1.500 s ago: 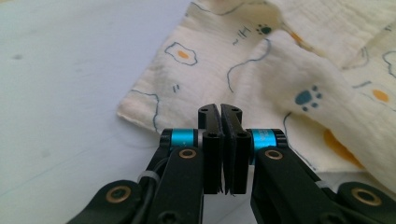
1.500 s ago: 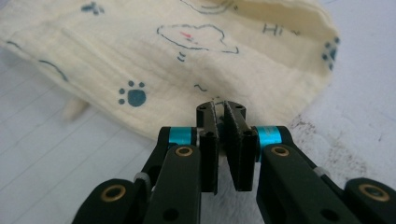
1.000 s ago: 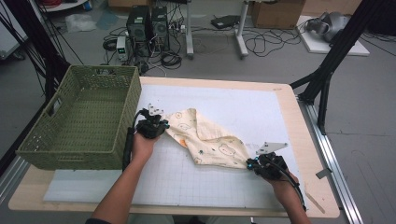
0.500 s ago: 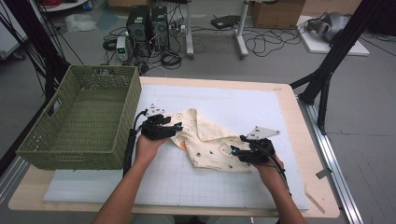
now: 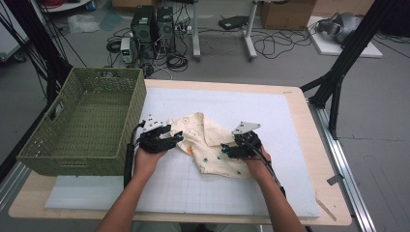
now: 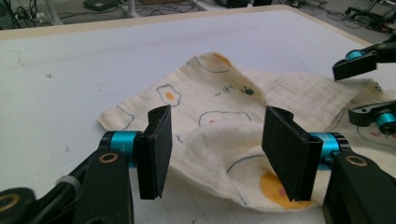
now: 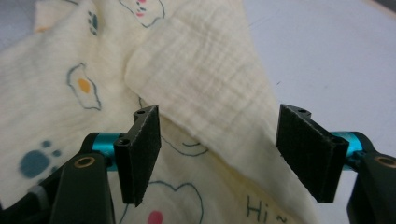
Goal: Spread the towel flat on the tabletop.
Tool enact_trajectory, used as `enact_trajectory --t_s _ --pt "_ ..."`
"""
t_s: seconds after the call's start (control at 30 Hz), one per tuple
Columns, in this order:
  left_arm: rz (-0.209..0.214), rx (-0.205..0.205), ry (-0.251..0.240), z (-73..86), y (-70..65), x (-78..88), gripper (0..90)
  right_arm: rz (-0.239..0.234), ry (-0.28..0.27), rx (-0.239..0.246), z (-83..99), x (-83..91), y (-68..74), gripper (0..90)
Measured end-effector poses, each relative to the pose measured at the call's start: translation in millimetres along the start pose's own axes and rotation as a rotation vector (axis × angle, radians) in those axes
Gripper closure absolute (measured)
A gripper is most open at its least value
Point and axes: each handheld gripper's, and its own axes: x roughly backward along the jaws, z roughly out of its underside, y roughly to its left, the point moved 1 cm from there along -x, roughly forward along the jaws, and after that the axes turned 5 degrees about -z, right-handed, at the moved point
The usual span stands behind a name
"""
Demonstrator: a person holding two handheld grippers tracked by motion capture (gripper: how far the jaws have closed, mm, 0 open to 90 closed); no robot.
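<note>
A cream cloth (image 5: 207, 143) printed with eggs and paws lies folded on the white mat (image 5: 270, 111). My left gripper (image 5: 177, 137) sits at the cloth's left edge. In the left gripper view its jaws have just been opening and stand apart over the cloth (image 6: 219, 112), gripping nothing. My right gripper (image 5: 224, 149) rests over the cloth's right half. Its jaws have just been opening too, and the folded flap (image 7: 210, 84) lies loose between them in the right gripper view. The right gripper (image 6: 369, 88) also appears far right in the left gripper view.
A green woven basket (image 5: 87, 125) stands at the table's left, close to my left hand. The wooden table edge (image 5: 309, 125) runs along the right of the mat. Cables and computer cases lie on the floor beyond.
The right hand carried the cloth's lower right corner in toward the middle, folding it over. Both grippers went from shut to open and let go of the cloth. The left hand shifted slightly right.
</note>
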Motion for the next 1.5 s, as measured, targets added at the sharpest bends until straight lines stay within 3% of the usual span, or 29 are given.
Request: enact_trajectory --t_s 0.07,0.13,0.2,0.27,0.4,0.47,0.53,0.6,0.73,0.8,0.87,0.97,1.13,1.23,1.3,1.33,1.37,1.4,1.5 --pt "0.009 -0.002 0.017 1.7 -0.2 0.6 42.5 0.011 0.048 0.012 2.6 -5.0 -1.9 49.3" --pt "0.013 -0.017 0.022 1.7 -2.0 1.5 42.4 0.020 0.047 -0.017 3.0 -2.2 -5.7 74.3" --pt "0.012 -0.027 0.013 0.9 -3.4 2.0 42.5 0.026 0.026 -0.028 2.6 2.4 -9.9 81.6" --pt "0.016 -0.026 0.015 1.2 -3.6 1.3 42.8 0.038 -0.008 -0.058 3.0 7.2 -16.5 82.7" --pt "0.030 -0.028 0.041 3.6 -6.3 -2.7 42.8 0.099 -0.009 -0.125 8.5 13.5 -32.2 83.5" --pt "0.036 -0.034 0.045 3.9 -8.9 -4.1 42.9 0.126 -0.023 -0.183 11.8 17.3 -39.5 82.5" --pt "0.041 -0.034 0.045 4.0 -11.2 -5.2 43.0 0.128 -0.018 -0.227 15.6 19.7 -44.8 79.0" --pt "0.050 -0.036 0.055 4.4 -13.8 -6.6 43.0 0.181 0.014 -0.219 17.4 22.3 -46.4 76.0" --pt "0.080 -0.025 0.075 6.1 -24.9 -13.4 43.1 0.308 0.022 -0.242 19.0 31.0 -52.3 77.3" --pt "0.103 -0.031 0.081 6.7 -33.2 -18.4 43.4 0.334 0.033 -0.266 22.2 32.2 -56.0 66.6" --pt "0.120 -0.043 0.102 8.3 -42.8 -25.1 43.6 0.327 0.022 -0.290 24.4 35.5 -57.4 62.2" --pt "0.133 -0.071 0.146 11.5 -57.7 -36.5 43.7 0.328 -0.016 -0.282 23.0 45.5 -56.1 59.2" --pt "0.082 -0.124 0.206 14.0 -78.6 -52.7 36.0 0.295 -0.084 -0.261 26.5 65.4 -49.1 54.2" --pt "0.049 -0.220 0.243 13.7 -89.8 -58.1 35.3 0.263 -0.089 -0.252 36.4 73.4 -42.0 52.5" --pt "0.083 -0.245 0.240 13.0 -93.1 -57.4 48.4 0.238 -0.078 -0.248 44.3 75.9 -37.1 51.3" --pt "0.106 -0.263 0.242 12.8 -94.5 -56.1 58.8 0.227 -0.066 -0.255 48.0 75.7 -34.2 50.9" --pt "0.114 -0.292 0.241 12.9 -96.4 -54.7 75.8 0.219 -0.056 -0.247 51.8 75.5 -31.7 51.0" --pt "0.107 -0.307 0.243 12.7 -97.3 -53.8 84.6 0.200 -0.059 -0.248 55.5 75.1 -28.7 51.7" --pt "0.089 -0.275 0.263 11.1 -86.1 -47.7 85.9 0.159 -0.029 -0.239 64.4 72.0 -19.9 54.8"
